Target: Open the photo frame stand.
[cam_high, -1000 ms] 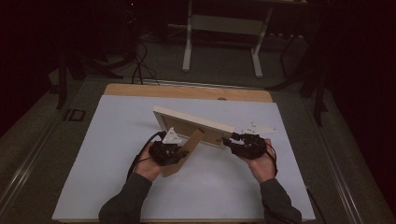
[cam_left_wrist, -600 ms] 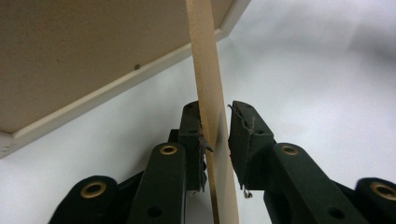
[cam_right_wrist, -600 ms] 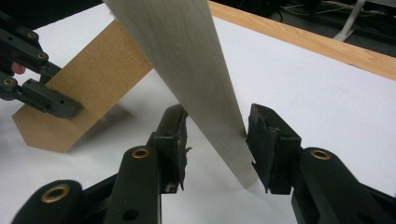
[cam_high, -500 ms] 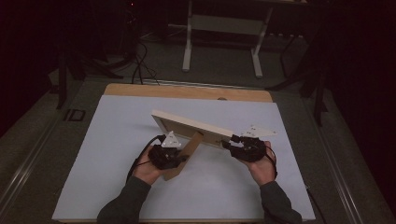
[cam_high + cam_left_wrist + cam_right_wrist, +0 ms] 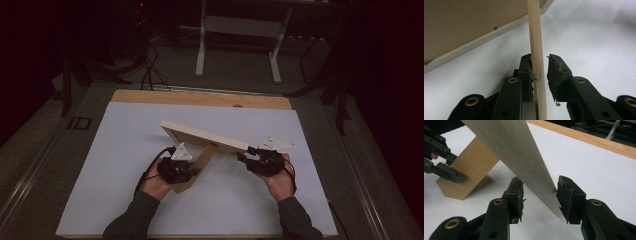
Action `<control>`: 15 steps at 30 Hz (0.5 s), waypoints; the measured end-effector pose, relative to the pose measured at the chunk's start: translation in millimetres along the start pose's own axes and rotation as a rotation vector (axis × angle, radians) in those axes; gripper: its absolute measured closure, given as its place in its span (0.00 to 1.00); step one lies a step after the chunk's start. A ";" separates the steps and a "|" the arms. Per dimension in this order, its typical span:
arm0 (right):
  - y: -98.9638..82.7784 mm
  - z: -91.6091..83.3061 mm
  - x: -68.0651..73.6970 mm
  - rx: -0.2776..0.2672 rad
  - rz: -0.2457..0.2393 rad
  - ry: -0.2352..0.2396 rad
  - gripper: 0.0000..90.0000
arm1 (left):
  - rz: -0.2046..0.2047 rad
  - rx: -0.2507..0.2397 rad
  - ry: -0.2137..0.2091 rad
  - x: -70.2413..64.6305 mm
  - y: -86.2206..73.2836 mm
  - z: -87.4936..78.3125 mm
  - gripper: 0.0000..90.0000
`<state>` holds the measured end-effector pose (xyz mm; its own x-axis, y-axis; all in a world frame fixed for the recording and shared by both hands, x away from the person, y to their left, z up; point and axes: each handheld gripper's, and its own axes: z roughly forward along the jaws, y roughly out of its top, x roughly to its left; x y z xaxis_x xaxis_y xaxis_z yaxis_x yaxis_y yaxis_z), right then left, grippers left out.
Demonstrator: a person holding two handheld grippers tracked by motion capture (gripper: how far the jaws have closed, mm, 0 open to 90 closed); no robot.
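A pale wooden picture frame is held tilted over the white sheet, its left end raised. Its brown fold-out stand hangs from the back, tip near the sheet. My left gripper has that stand edge-on between its jaws. They have just been opening: one pad still touches the board, the other stands clear. My right gripper is shut on the frame's right end, which sits slantwise between both pads. The right gripper view also shows the left gripper at the stand.
A white sheet covers the table, with a bare wooden strip along the far edge. A white-legged stand and cables are on the dark floor beyond. Dark carpet borders the table on both sides.
The left gripper and the stand have shifted slightly toward the person, and the frame's raised left end has sunk a touch. The right hand has stayed put.
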<state>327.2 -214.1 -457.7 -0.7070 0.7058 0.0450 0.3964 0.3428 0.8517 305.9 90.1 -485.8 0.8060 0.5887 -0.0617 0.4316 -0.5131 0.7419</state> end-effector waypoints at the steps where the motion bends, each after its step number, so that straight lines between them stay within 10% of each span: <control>1: -0.1 0.0 -0.1 0.000 0.001 0.000 0.63 | 0.000 -0.002 -0.001 0.3 -0.4 -0.5 0.80; 15: -2.2 1.3 -1.5 0.010 0.006 0.017 0.59 | -0.034 -0.033 -0.003 6.9 -5.4 -14.7 0.72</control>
<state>328.2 -215.1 -460.3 -0.7144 0.6972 0.0595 0.4066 0.3444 0.8462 303.3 106.1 -480.4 0.7924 0.6035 -0.0889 0.4448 -0.4718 0.7613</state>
